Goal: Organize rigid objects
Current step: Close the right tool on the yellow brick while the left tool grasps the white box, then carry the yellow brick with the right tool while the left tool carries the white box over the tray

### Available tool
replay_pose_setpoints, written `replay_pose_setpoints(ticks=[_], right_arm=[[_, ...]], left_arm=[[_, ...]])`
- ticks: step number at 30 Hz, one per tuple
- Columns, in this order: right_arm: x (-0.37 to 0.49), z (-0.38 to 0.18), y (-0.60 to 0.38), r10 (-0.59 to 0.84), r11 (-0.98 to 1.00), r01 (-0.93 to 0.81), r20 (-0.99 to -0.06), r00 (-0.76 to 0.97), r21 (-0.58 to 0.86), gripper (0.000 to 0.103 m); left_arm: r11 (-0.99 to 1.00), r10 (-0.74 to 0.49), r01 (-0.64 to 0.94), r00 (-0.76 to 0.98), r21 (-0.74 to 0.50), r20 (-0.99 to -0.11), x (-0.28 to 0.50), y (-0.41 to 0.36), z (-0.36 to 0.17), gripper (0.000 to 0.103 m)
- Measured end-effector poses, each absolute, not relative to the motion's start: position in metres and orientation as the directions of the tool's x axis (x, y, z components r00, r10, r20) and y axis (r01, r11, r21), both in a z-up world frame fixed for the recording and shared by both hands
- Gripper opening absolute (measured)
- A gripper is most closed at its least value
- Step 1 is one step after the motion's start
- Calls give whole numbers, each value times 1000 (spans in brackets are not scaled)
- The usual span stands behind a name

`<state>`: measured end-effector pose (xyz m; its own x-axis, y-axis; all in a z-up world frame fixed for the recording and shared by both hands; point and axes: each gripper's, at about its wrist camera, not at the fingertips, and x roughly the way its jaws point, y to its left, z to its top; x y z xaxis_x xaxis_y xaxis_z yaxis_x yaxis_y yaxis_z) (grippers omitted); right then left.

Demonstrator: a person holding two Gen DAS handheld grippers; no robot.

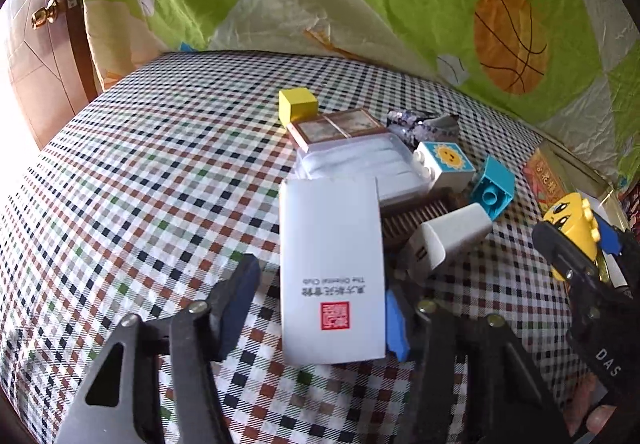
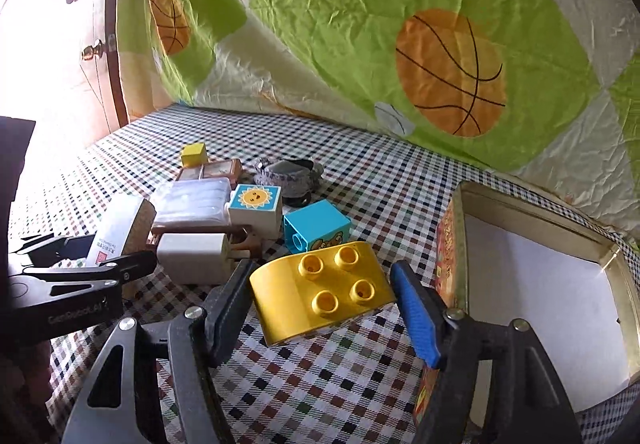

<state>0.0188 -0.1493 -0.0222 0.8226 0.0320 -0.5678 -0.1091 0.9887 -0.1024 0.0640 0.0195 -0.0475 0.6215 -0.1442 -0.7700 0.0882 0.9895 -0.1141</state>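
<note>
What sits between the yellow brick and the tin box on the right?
Nothing visible. The yellow brick sits between the right hand-held gripper's open fingers, and only one blue finger separates it from the tin box.

Clustered mid-table point(image 2: 360, 384): cube point(image 2: 194, 154) farthest back, framed picture point(image 2: 216, 168) just before it, then plastic pack point(image 2: 192, 203), with sun block point(image 2: 256, 209) and holed block point(image 2: 316, 230) to its right. Charger point(image 2: 192, 258) nearest. Studded brick point(image 2: 320, 296) in front, tin point(image 2: 520, 284) at right.
</note>
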Motion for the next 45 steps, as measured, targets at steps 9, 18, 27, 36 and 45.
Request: replay_pose_setpoints(ticks=[9, 18, 27, 36, 45], right_arm=[[-9, -5, -138, 20, 987, -85, -415, 910, -139, 71], [-27, 11, -154, -24, 995, -8, -311, 950, -99, 71], [-45, 28, -194, -93, 996, 87, -233, 968, -35, 71], [-59, 25, -266, -242, 970, 244, -240, 940, -22, 71], [-89, 21, -335, -401, 915, 401, -240, 884, -50, 71]], left_arm=[[983, -179, 111, 713, -143, -678, 35, 34, -28, 41], [977, -201, 120, 794, -177, -574, 9, 59, 1, 41], [974, -225, 184, 818, -130, -529, -3, 22, 30, 41], [945, -317, 310, 796, -102, -516, -4, -50, 41, 41], [897, -404, 439, 757, -57, -513, -9, -137, 48, 41]])
